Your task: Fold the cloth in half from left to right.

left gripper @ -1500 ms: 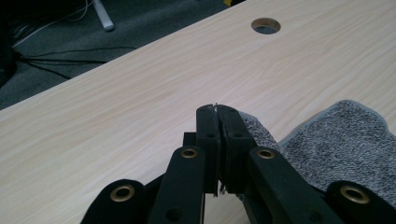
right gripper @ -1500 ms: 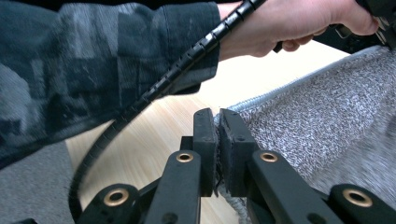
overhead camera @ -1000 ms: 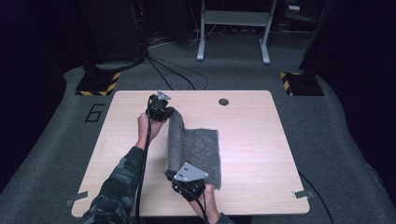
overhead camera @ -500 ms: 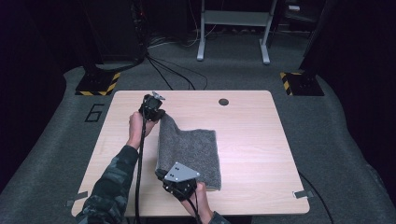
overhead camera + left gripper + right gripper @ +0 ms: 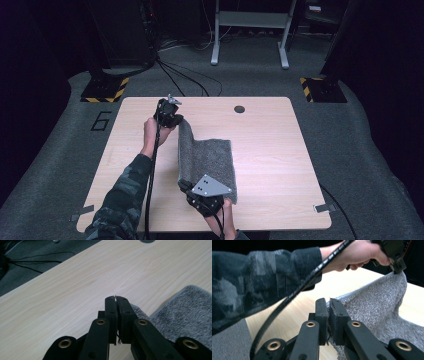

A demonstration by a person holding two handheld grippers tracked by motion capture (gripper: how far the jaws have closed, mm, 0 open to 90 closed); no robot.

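Observation:
A grey fuzzy cloth [image 5: 212, 157] lies on the light wooden table [image 5: 270, 150], with its left edge lifted off the surface. My left gripper [image 5: 176, 119] is shut on the cloth's far left corner and holds it up. In the left gripper view the jaws [image 5: 116, 299] are pressed together with a thin strip of cloth [image 5: 180, 312] between them. My right gripper [image 5: 185, 183], under its grey plate, is shut on the near left corner. In the right gripper view its jaws [image 5: 328, 302] pinch the cloth [image 5: 374, 305], which stretches up to the left gripper [image 5: 397, 265].
A round cable hole [image 5: 239, 108] sits near the table's far edge. Bare wood runs along the right side [image 5: 285, 165] and the left side [image 5: 125, 150]. Black cables [image 5: 180, 75], a metal stand [image 5: 250, 30] and yellow-black striped bases [image 5: 105, 90] are on the floor beyond.
Half a second ago both grippers and the lifted cloth edge had swung left. They have now come back right, and the edge stands up in a steeper fold.

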